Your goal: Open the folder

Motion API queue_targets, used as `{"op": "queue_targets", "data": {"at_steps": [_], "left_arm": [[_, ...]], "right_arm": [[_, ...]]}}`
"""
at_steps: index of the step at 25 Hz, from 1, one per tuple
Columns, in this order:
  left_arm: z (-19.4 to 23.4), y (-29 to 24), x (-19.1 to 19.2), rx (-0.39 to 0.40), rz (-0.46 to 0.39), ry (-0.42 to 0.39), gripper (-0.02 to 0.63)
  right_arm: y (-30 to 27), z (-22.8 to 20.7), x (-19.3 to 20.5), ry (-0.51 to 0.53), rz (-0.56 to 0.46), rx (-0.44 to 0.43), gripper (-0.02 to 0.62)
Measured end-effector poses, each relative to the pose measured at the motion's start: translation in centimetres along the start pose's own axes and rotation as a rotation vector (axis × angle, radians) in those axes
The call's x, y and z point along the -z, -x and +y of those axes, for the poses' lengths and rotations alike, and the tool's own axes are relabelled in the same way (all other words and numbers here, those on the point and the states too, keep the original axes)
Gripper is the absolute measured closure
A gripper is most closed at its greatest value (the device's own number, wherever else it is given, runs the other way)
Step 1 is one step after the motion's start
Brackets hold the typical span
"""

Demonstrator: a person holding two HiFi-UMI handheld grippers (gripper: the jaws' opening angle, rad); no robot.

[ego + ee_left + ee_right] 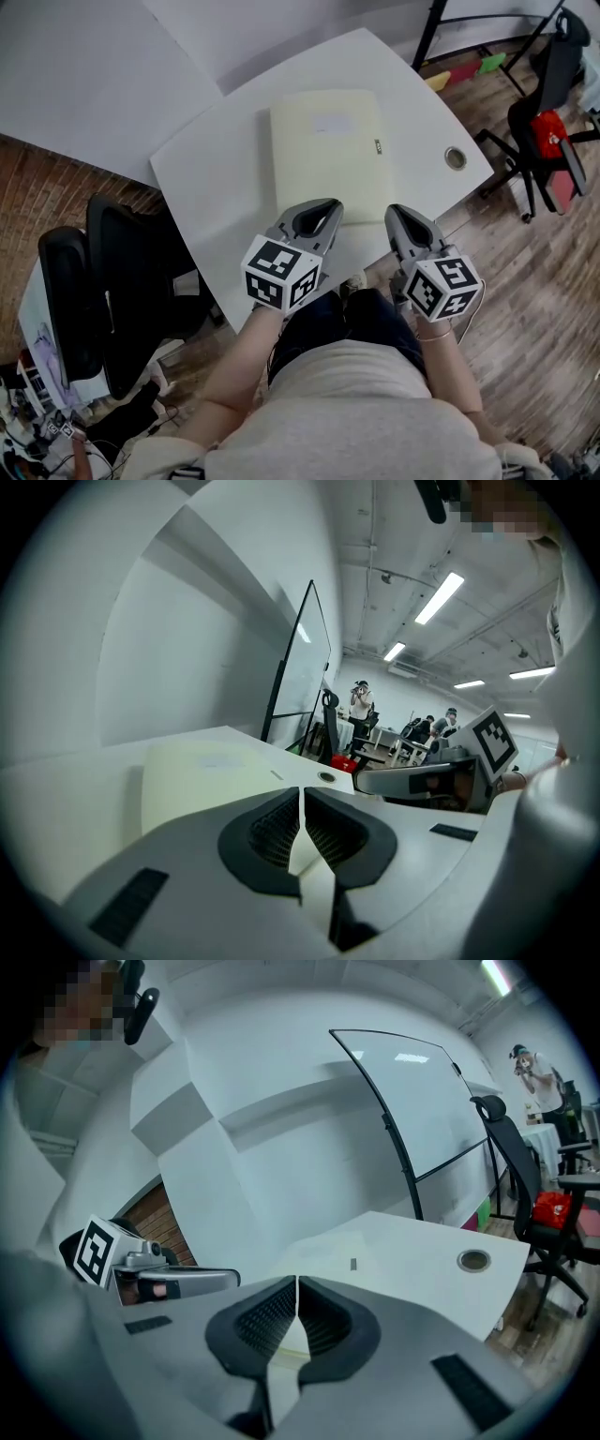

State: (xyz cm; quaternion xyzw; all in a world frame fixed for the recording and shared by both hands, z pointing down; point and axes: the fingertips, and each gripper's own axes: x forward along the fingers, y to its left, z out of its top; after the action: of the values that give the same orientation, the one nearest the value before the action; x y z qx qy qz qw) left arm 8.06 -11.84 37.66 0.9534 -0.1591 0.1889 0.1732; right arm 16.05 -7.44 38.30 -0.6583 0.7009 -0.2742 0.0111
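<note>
While the folder (pixel 328 150) lies closed and flat on the white bench (pixel 211 178), you're at the approach step: nothing is gripped and the cover isn't lifted.

Head view: the folder's long axis runs away from you, tilted slightly, and its near short edge points at your body. The left hand-held gripper (pixel 324 210) sits at that near edge with its jaws together and empty. The right hand-held gripper (pixel 401 217) is just off the near right corner, over bare bench. A small tag sits by the right long edge. That is possibly the free side, but the spine isn't clear from here.

Left gripper view: the jaws are pressed together with nothing between them, and the folder (pixel 211 771) lies just ahead, low and flat.

Right gripper view: the jaws are likewise together. The folder (pixel 328 1244) shows faintly ahead-left, and the left hand-held gripper (pixel 178 1282) is beside it.

Next, you'd need to part one pair of jaws, slip a tip under the cover's free edge and swing it over. Press the other hand-held gripper down so the folder doesn't slide.
</note>
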Motion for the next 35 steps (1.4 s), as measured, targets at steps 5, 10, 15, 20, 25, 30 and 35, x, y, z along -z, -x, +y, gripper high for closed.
{"op": "queue_targets", "data": {"at_steps": [5,10,15,20,25,30,35], "left_arm": [[0.6,-0.4,0.7,-0.028,0.04,-0.051,0.588],[1.0,-0.5,2.1,-0.047,0.093,-0.085,0.586],[1.9,-0.3,3.3,-0.096,0.152,-0.183,0.493],[2.2,0.1,4.6,-0.113,0.214,-0.288,0.436],[2.3,0.0,6.0,-0.108,0.28,-0.366,0.403],[2.5,-0.2,6.9,-0.116,0.328,-0.476,0.386],[2.7,-0.3,7.3,-0.134,0.351,-0.542,0.38]], "right_arm": [[-0.6,-1.3,0.3,-0.011,0.018,0.014,0.572],[-1.0,-2.5,0.8,-0.031,0.031,0.03,0.572],[-1.3,-3.5,1.5,-0.05,0.041,0.053,0.572],[-1.6,-4.6,2.2,-0.075,0.046,0.087,0.572],[-2.0,-5.6,2.9,-0.087,0.062,0.1,0.572],[-2.3,-6.7,3.8,-0.108,0.074,0.125,0.572],[-2.4,-7.8,4.2,-0.131,0.074,0.146,0.572]]}}
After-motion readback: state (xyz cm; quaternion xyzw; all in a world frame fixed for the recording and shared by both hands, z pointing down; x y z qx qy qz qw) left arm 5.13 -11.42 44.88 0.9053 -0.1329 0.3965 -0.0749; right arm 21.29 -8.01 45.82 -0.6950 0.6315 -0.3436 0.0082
